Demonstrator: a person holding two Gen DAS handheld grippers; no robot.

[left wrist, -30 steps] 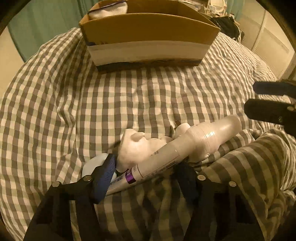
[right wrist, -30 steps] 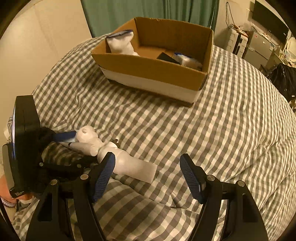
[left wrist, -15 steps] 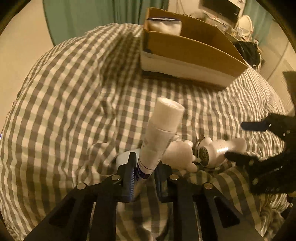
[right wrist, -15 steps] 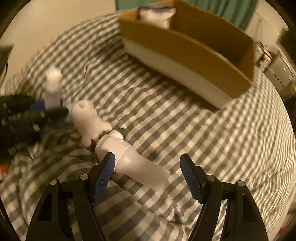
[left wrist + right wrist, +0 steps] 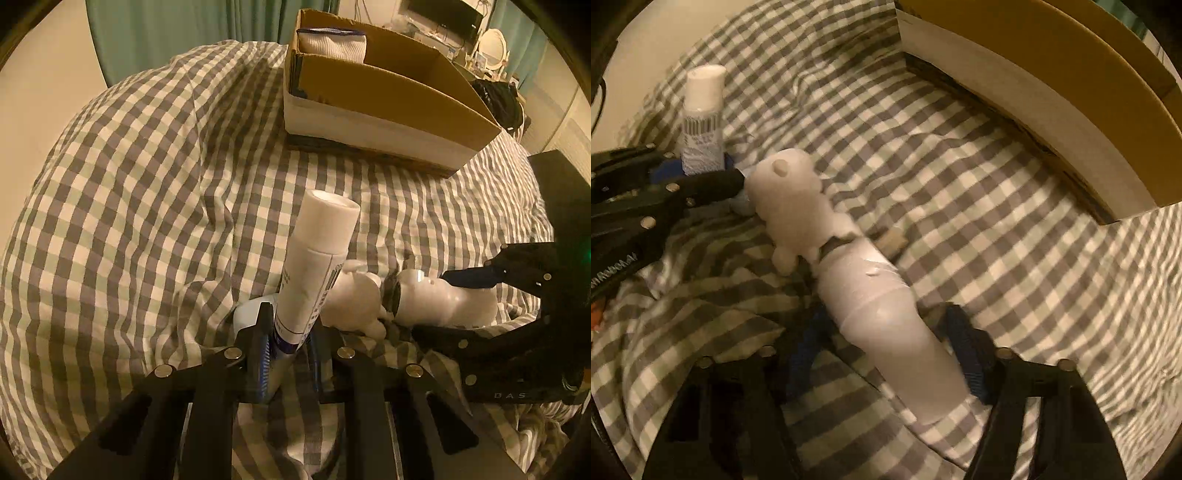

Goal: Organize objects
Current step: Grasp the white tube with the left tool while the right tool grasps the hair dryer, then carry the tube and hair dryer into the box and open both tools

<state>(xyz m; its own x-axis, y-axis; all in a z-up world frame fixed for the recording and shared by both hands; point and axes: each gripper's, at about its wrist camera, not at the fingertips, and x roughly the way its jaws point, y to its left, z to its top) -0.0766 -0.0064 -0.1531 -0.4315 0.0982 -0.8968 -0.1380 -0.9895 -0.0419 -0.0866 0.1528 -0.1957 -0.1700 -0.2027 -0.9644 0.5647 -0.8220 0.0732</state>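
My left gripper (image 5: 287, 345) is shut on a white tube with a purple band (image 5: 314, 269) and holds it upright, cap up; the tube also shows in the right wrist view (image 5: 701, 122). A white plush toy (image 5: 794, 206) lies on the checked bedspread next to a white bottle (image 5: 886, 325). My right gripper (image 5: 886, 354) is open, its blue-padded fingers on either side of the bottle's lower body. The bottle (image 5: 443, 302) and plush toy (image 5: 354, 299) lie just right of the tube. A cardboard box (image 5: 388, 110) stands beyond.
The box holds a white sock with a blue edge (image 5: 332, 40) in its far left corner. The box wall (image 5: 1052, 92) fills the upper right of the right wrist view. A small white round object (image 5: 251, 314) lies behind the tube. Room furniture stands beyond the bed.
My left gripper shut on the tube and raised it from lying flat to upright. My right gripper moved in toward the bottle, which now sits between its open fingers.
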